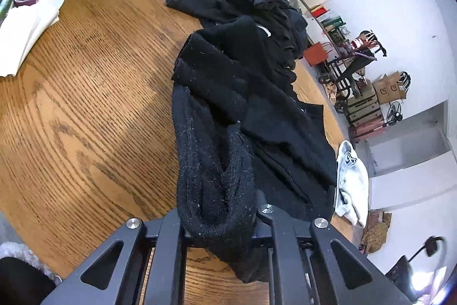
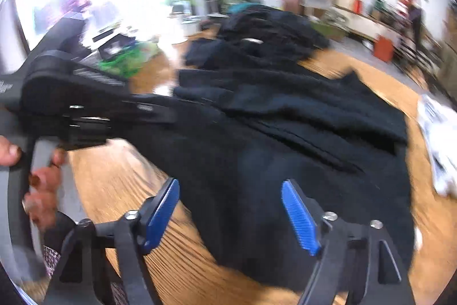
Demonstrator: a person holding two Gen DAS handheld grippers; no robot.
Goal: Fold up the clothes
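We have the left tongs clenched on a fuzzy black sleeve end of the black garment sprawled across the wooden counter, pinning it for a fold, while our right tongs hang released above its hem.

Bare table left; black clothes pile right, perhaps overhanging.

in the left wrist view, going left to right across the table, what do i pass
white cloth → bare wooden table → black fuzzy garment bunched in the left tongs → pale blue-white cloth at the table's right edge
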